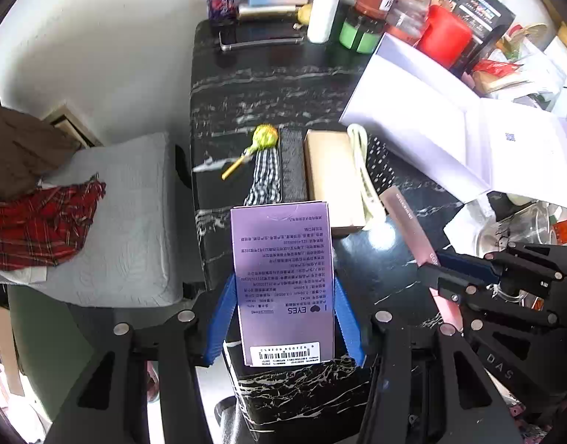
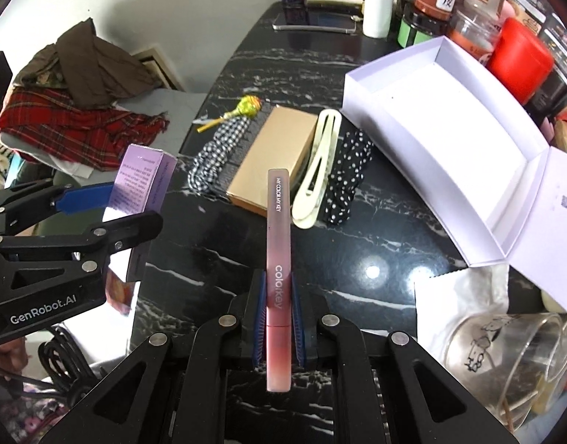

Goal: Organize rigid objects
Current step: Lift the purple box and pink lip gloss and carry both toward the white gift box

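Left gripper [image 1: 285,296]: clamped on purple carton [image 1: 283,281], held above the black marble table [image 1: 268,85]. Right gripper [image 2: 277,318]: pinched on pink lip-gloss tube [image 2: 279,259], also above the table. Landmark: gold box [image 2: 270,157] on the table. White hair clip [image 2: 316,170] touching its right side; lollipop [image 2: 246,107] beyond its left corner; open white box [image 2: 442,148] further right.

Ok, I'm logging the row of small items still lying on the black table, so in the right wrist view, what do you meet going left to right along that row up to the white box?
lollipop → checked fabric piece → gold box → cream hair clip → black polka-dot fabric → open white box
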A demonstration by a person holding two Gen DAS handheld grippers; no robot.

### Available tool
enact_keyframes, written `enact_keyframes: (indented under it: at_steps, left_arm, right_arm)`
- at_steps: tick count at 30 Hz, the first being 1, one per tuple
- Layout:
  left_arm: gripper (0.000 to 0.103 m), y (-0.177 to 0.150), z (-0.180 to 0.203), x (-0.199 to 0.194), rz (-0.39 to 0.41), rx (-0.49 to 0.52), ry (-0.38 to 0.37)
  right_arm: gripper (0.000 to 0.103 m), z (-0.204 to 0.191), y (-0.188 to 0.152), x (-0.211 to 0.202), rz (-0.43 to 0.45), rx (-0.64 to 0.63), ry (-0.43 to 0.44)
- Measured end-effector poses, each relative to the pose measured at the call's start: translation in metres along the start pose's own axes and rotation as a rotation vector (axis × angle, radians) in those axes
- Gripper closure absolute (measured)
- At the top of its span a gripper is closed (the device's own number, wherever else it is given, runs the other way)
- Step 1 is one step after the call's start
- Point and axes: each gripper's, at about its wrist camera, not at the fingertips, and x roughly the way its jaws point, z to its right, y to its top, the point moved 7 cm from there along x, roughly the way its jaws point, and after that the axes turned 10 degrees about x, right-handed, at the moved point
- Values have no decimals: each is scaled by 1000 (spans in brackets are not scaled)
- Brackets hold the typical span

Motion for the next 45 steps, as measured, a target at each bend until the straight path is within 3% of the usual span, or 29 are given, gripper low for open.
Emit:
enact_keyframes:
  at_steps: [13, 32, 45]
  left_arm:
    - [52, 33, 15, -16, 60, 69, -15]
    - [52, 83, 71, -5, 69, 199, -85]
    - [52, 131, 102, -10, 125, 265, -119]
  right_arm:
    - [90, 4, 12, -30, 70, 41, -9]
    - [90, 63, 33, -55, 123, 181, -47]
    - [90, 105, 55, -74, 172, 255, -87]
